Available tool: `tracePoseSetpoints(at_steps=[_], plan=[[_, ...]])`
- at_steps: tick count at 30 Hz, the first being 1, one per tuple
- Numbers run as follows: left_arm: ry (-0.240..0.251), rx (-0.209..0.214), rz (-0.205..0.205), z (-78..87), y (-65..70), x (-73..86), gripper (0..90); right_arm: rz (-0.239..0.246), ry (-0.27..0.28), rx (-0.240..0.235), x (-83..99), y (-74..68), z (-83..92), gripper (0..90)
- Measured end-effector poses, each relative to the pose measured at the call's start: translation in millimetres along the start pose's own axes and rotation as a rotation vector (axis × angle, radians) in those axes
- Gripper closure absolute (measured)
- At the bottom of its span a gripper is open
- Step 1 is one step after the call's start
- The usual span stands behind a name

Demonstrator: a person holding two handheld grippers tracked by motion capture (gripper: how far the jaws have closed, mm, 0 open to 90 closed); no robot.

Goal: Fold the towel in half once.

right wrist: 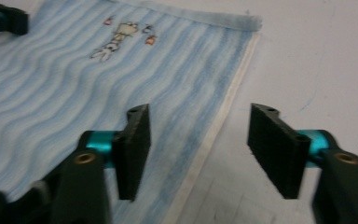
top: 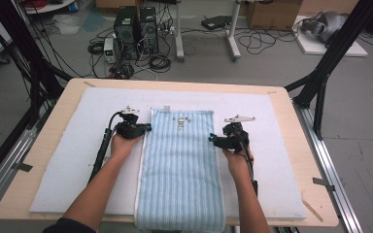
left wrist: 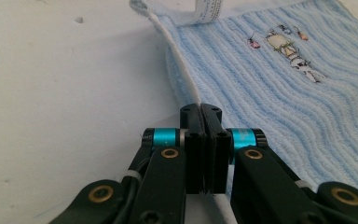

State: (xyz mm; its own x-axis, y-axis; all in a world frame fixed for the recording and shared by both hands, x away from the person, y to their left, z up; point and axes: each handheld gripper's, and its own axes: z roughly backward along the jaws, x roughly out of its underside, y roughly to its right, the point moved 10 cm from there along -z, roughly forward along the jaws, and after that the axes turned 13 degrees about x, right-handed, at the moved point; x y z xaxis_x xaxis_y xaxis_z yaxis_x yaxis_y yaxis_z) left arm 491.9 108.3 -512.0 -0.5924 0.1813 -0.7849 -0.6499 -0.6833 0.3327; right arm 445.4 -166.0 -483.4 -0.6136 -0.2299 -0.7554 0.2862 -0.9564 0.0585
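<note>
Here my left gripper (left wrist: 200,109) has its jaws pinched shut on the white-piped left edge of the one towel (top: 179,165), at nine o'clock of it. My right gripper (right wrist: 198,140) stands with jaws apart, straddling the right edge at three o'clock. The towel is ribbed blue terry, oblong, flat on the white-padded counter (top: 68,165), its near end overhanging.

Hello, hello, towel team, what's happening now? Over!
Left tool shut on the towel's left edge. Right tool open, straddling its right edge, not pinching. Towel flat on white mat. Nothing in the way.
</note>
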Motion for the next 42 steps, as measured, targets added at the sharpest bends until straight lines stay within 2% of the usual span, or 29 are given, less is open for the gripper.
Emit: tracePoseSetpoints(at_steps=[2, 8, 10, 12, 13, 16, 18, 20, 22, 23, 25, 27, 29, 32, 34, 36, 38, 39, 40, 42], plan=[[0.004, -0.001, -0.002, -0.4, 0.7, -0.2, 87.7, -0.004, -0.015, 0.016, -3.7, 1.9, -9.2, 46.4], [0.001, 0.013, -0.004, 0.4, 1.6, 0.3, 87.8, 0.021, -0.083, 0.068, -1.6, 1.2, -35.4, 50.1], [0.001, 0.010, -0.007, 0.2, 1.8, 0.4, 87.8, 0.013, -0.092, 0.097, -1.2, 3.3, -42.0, 50.1], [0.000, 0.004, -0.011, -0.3, 2.4, 0.3, 87.9, -0.003, -0.096, 0.091, -1.4, 3.5, -47.1, 50.9], [0.000, 0.004, -0.011, -0.4, 2.3, 0.3, 88.0, 0.019, -0.091, 0.099, -2.9, 4.0, -49.3, 53.0], [-0.002, 0.012, 0.003, 0.8, 0.9, 0.6, 88.1, 0.035, -0.096, 0.096, -6.3, 1.2, -52.2, 63.2], [0.007, 0.020, 0.022, 1.9, 0.3, 0.4, 88.2, 0.025, -0.099, 0.083, -7.5, -0.8, -53.9, 71.1], [0.022, 0.014, 0.028, 3.0, -0.1, -0.4, 88.3, -0.011, -0.120, 0.054, -8.1, -2.4, -54.0, 80.1], [0.034, 0.009, 0.040, 3.1, -0.9, -1.8, 88.4, 0.006, -0.140, 0.050, -9.5, -4.4, -54.0, 84.6], [0.053, 0.016, 0.057, 4.0, -1.8, -3.9, 88.4, 0.027, -0.139, 0.067, -11.3, -3.8, -54.6, 85.5], [0.110, 0.026, 0.101, 8.8, -3.2, -11.4, 88.4, 0.036, -0.098, 0.087, -18.1, -3.3, -53.7, 85.9], [0.127, 0.018, 0.089, 11.0, -2.8, -14.7, 88.4, 0.015, -0.058, 0.092, -24.1, -4.0, -50.7, 86.1], [0.117, 0.022, 0.074, 11.5, -1.6, -14.0, 88.4, 0.022, -0.036, 0.089, -26.8, -5.9, -47.9, 86.1], [0.107, 0.036, 0.078, 14.1, -1.2, -11.7, 88.4, 0.001, -0.026, 0.062, -28.1, -6.4, -42.4, 86.1], [0.118, 0.051, 0.087, 17.7, 1.2, -11.5, 88.3, -0.005, -0.013, 0.046, -28.2, -6.3, -37.0, 86.1], [0.119, 0.055, 0.077, 22.2, 4.1, -10.9, 88.3, -0.017, -0.004, 0.013, -26.7, -7.7, -30.6, 86.1], [0.101, 0.067, 0.061, 26.6, 9.8, -9.4, 88.4, -0.025, -0.012, -0.011, -23.4, -8.5, -26.4, 86.1], [0.117, 0.076, 0.054, 30.8, 14.7, -10.3, 88.4, -0.035, -0.019, -0.021, -21.2, -9.1, -23.5, 86.1], [0.128, 0.090, 0.064, 34.3, 18.5, -10.8, 88.4, -0.030, -0.017, -0.024, -19.3, -9.0, -19.9, 86.1], [0.133, 0.106, 0.052, 40.9, 25.1, -10.7, 88.4, -0.032, -0.014, -0.038, -16.3, -9.7, -13.2, 86.1]])
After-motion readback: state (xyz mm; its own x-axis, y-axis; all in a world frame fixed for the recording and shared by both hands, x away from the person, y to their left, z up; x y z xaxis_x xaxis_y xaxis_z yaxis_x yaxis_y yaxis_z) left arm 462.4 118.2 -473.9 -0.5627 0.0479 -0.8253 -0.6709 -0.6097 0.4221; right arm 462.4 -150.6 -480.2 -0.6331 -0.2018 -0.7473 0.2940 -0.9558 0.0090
